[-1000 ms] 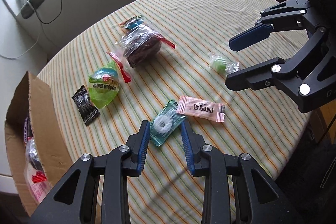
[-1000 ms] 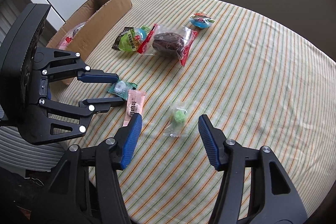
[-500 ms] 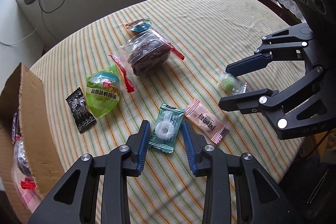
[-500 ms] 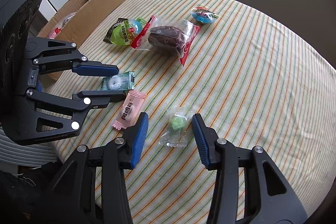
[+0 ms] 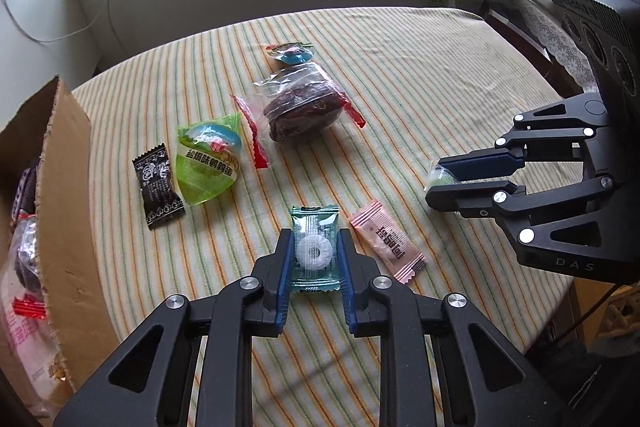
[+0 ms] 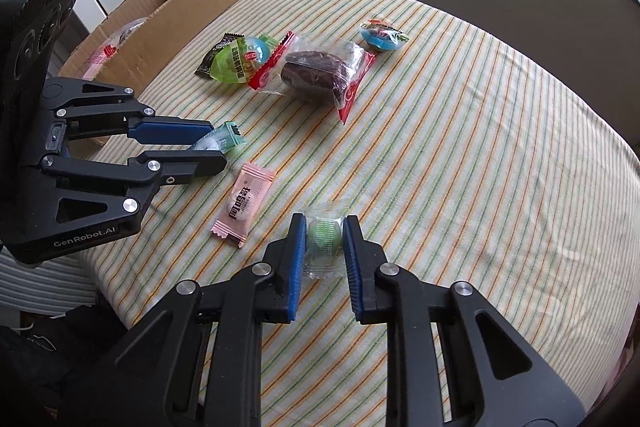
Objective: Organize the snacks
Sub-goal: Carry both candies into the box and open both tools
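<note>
While both sets of jaws have just been closing, our left gripper (image 5: 313, 251) pinches the mint candy (image 5: 315, 251) and our right gripper (image 6: 324, 237) the green candy (image 6: 323, 235) on the striped tablecloth (image 6: 460, 147) — we should lift straight, gently, toward the cardboard box (image 6: 176, 7).

Both grippers angled down, jaws pinched in

The left gripper (image 5: 314, 251) has just been closing, its pads pressing a wrapped sweet; the right gripper (image 6: 325, 237), to its right, has likewise just closed on another.
</note>
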